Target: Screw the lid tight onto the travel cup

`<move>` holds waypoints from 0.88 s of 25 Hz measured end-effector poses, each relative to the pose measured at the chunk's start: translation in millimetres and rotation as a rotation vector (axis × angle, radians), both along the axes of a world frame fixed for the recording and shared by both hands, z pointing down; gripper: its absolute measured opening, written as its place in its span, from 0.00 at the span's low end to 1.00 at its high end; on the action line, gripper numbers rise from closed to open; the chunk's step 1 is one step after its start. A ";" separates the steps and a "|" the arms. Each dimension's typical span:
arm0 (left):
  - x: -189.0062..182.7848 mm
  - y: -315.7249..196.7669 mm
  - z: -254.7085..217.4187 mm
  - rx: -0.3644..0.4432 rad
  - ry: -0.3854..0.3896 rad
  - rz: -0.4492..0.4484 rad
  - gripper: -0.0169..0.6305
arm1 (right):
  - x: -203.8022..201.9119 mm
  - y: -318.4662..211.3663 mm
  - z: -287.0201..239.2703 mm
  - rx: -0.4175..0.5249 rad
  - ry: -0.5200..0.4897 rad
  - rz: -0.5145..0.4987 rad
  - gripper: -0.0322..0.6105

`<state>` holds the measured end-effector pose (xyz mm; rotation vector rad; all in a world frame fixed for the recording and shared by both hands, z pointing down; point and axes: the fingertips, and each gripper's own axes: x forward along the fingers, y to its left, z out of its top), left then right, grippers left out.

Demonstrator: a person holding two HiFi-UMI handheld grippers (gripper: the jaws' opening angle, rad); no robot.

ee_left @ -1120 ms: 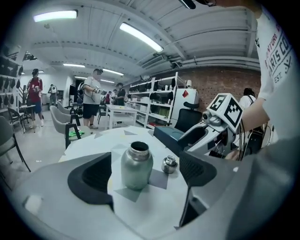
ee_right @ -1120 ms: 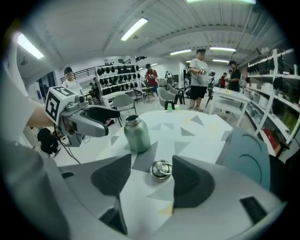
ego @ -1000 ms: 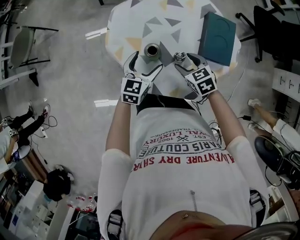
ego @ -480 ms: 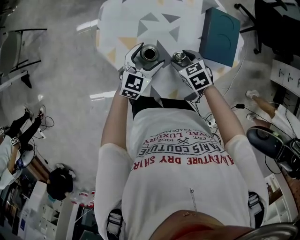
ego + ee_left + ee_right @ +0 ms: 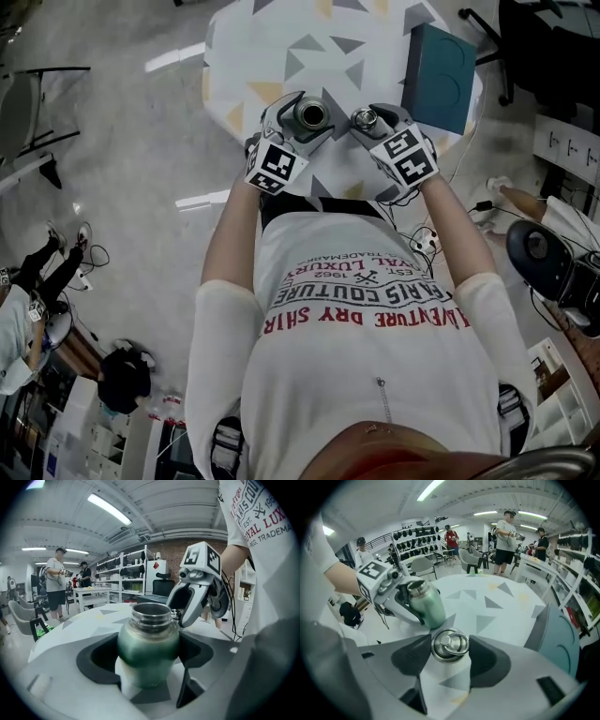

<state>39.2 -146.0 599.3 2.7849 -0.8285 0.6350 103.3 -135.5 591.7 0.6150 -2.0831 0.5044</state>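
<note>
Lettering turns up only on my shirt (image 5: 366,300): from the head view it reads upside down as "PARIS COUTURE", "ROYAL LUXURY", "1963" and "ADVENTURE DRY SHIR", and the left gripper view catches "ROYAL LUX" and "REG. TRADEMA" (the rest runs off the edge). Each marker cube (image 5: 277,167) carries only black-and-white square patterns, no words.

My left gripper (image 5: 308,103) has the green travel cup (image 5: 147,648) between its jaws, which are closing on it; the dark pads meet the cup's body on both sides. The cup is over the near edge of the white table (image 5: 281,56), which is printed with grey and yellow triangles. Its steel threaded neck is bare and its mouth is open.

My right gripper (image 5: 368,114) is clamped on the lid (image 5: 450,644), a small steel cap with a ring on top, pinched between both pads. The lid sits just beside the cup's mouth, not on it. A teal box (image 5: 439,75) lies on the table's right side, well apart from both.
</note>
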 end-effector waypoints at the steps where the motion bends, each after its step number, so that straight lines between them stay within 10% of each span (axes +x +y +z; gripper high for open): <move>1: 0.4 0.6 0.3 -0.004 -0.003 0.018 0.61 | -4.7 -1.9 -10.2 0.008 -0.004 -0.008 0.45; 9: 1.5 4.4 3.1 -0.030 -0.002 0.119 0.61 | -75.9 -2.6 -87.7 0.104 -0.096 -0.255 0.45; 22: 6.2 7.3 2.5 -0.073 0.033 0.177 0.62 | -112.3 9.0 -68.4 0.099 0.158 -0.651 0.45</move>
